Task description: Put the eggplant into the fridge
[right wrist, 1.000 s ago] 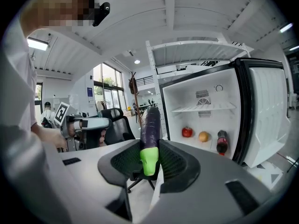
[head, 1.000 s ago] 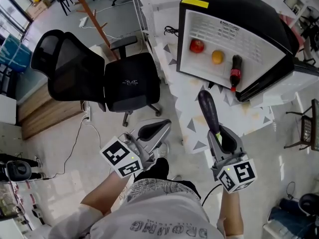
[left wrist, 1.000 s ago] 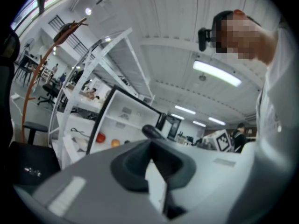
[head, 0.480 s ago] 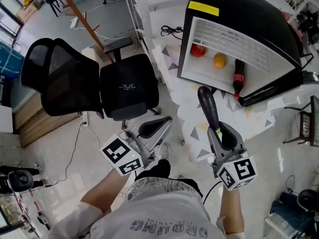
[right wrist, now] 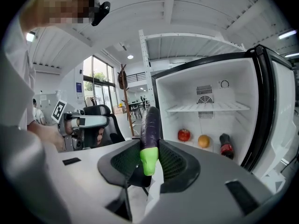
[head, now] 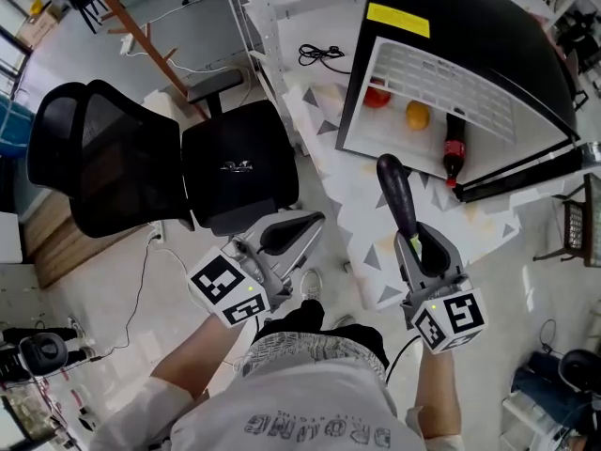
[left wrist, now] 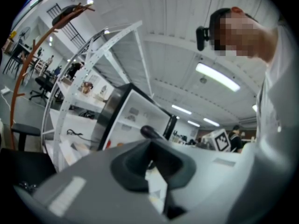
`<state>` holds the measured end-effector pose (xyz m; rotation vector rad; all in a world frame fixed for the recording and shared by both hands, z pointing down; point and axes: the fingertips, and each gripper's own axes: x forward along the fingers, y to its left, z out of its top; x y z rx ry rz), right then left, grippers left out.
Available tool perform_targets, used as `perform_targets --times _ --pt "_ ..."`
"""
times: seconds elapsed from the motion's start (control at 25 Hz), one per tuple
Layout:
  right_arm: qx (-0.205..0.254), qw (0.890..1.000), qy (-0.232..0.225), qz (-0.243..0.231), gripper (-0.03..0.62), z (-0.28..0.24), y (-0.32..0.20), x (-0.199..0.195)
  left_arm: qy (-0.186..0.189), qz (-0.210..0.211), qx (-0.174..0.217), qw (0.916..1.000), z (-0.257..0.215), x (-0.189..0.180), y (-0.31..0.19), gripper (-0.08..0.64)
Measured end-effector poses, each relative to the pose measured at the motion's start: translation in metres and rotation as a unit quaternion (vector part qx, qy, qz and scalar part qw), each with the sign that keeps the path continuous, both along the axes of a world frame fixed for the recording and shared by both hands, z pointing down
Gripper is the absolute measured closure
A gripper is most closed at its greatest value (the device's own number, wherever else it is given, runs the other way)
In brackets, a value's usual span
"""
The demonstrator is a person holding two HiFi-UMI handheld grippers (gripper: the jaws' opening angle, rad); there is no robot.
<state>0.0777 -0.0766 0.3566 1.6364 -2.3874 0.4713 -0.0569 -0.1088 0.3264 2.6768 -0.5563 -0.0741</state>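
Black office chair (head: 235, 172) at 10 o'clock; wooden coat stand (head: 141, 41) at 11; red fruit (head: 377, 97), orange (head: 417, 115) and cola bottle (head: 454, 153) in a row at 1.

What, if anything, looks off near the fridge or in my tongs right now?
Nothing looks spilled or broken. Two small oddities: the right tongs hold the eggplant only by its green stem end, so most of it juts out ahead; and the patterned floor sheets before the open fridge lie crooked and overlapping.

fridge (right wrist: 210, 78) shelf (right wrist: 187, 108) seems free; bottle (right wrist: 226, 147) below.
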Motion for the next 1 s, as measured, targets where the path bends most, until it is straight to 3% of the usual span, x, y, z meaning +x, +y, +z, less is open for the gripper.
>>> perform_targets --times 0.56,1.0 --pt "0.001 1.000 0.030 0.001 0.474 0.007 -0.025 0.018 -0.001 0.003 -0.008 1.0000 0.009 0.010 -0.015 0.552" --pt "0.007 0.998 0.049 -0.028 0.474 0.020 -0.064 0.055 -0.021 -0.025 -0.019 0.9993 0.021 0.030 -0.031 0.552"
